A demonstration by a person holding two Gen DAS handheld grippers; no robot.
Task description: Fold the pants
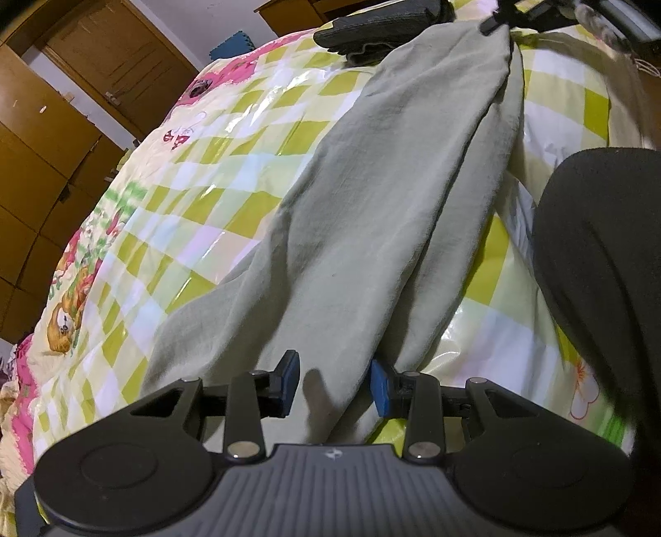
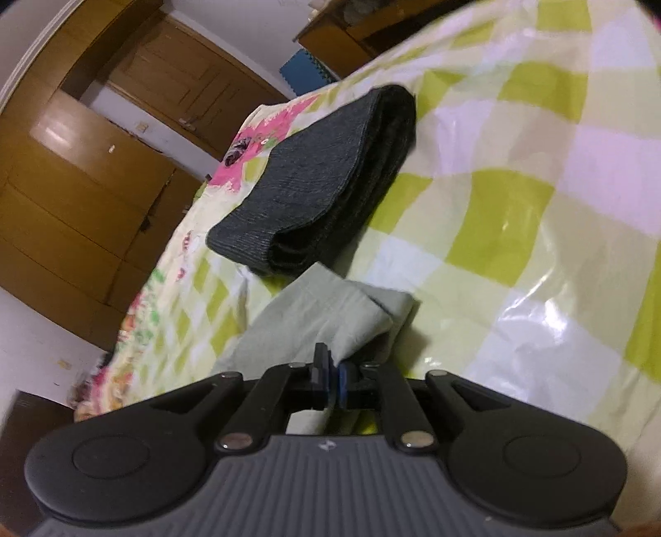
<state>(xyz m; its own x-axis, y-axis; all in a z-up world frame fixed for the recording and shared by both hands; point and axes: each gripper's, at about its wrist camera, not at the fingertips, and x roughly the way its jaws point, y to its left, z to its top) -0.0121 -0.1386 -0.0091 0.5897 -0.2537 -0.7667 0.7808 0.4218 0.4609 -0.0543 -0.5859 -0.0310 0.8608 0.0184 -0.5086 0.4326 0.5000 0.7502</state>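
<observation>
Pale green pants (image 1: 372, 215) lie stretched along the bed, one leg laid over the other. My left gripper (image 1: 335, 382) is open, its blue pads on either side of the waist end of the pants, low over the cloth. My right gripper (image 2: 329, 378) is shut on the leg ends of the green pants (image 2: 314, 322) and holds them slightly lifted. In the left wrist view the right gripper (image 1: 495, 18) shows at the top, pinching the far end of the pants.
A folded dark grey garment (image 2: 326, 177) lies just beyond the leg ends. The bed has a glossy green-and-white checked cover (image 2: 516, 206). A person's dark-clad leg (image 1: 607, 264) is at the right. Wooden wardrobe doors (image 1: 49, 165) stand to the left.
</observation>
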